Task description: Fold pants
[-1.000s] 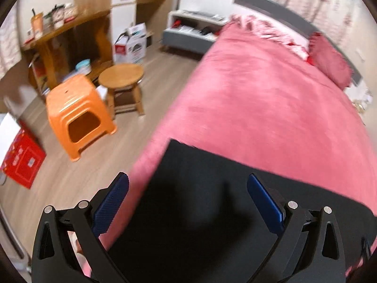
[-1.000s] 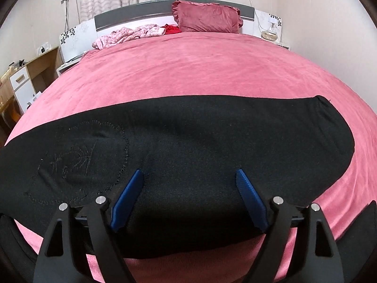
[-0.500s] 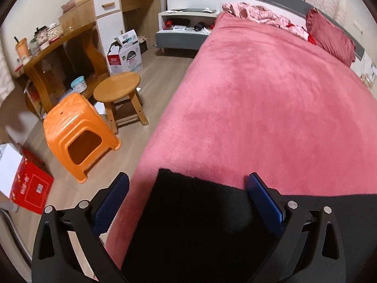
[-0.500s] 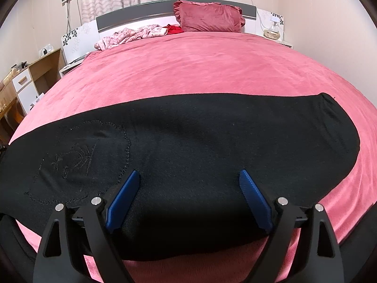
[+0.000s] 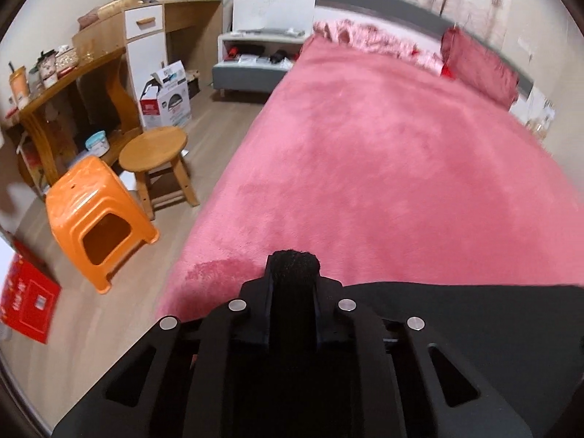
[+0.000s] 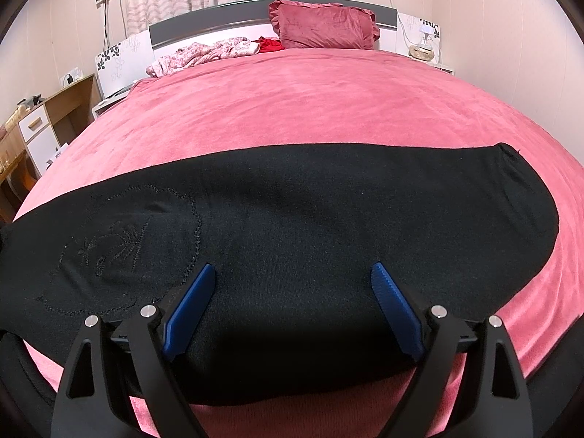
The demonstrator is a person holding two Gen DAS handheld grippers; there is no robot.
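Black pants [image 6: 328,219] lie flat across the near part of a pink bed [image 6: 310,109], with a stitched round patch [image 6: 127,241] on their left part. My right gripper [image 6: 292,292] is open, its blue pads [image 6: 189,306] hovering over the pants' near edge. My left gripper [image 5: 292,273] is shut on a bunched end of the pants [image 5: 292,266] at the bed's left near edge; the fabric runs off to the right [image 5: 474,306].
An orange plastic stool [image 5: 95,215], a round wooden stool [image 5: 153,149], a red box [image 5: 25,299] and a desk [image 5: 73,69] stand on the floor left of the bed. A red pillow [image 6: 325,25] and crumpled pink clothing [image 6: 208,54] lie at the headboard.
My left gripper has closed on the end of the pants, which was lying between its open fingers before. My right gripper has stayed open and barely moved.
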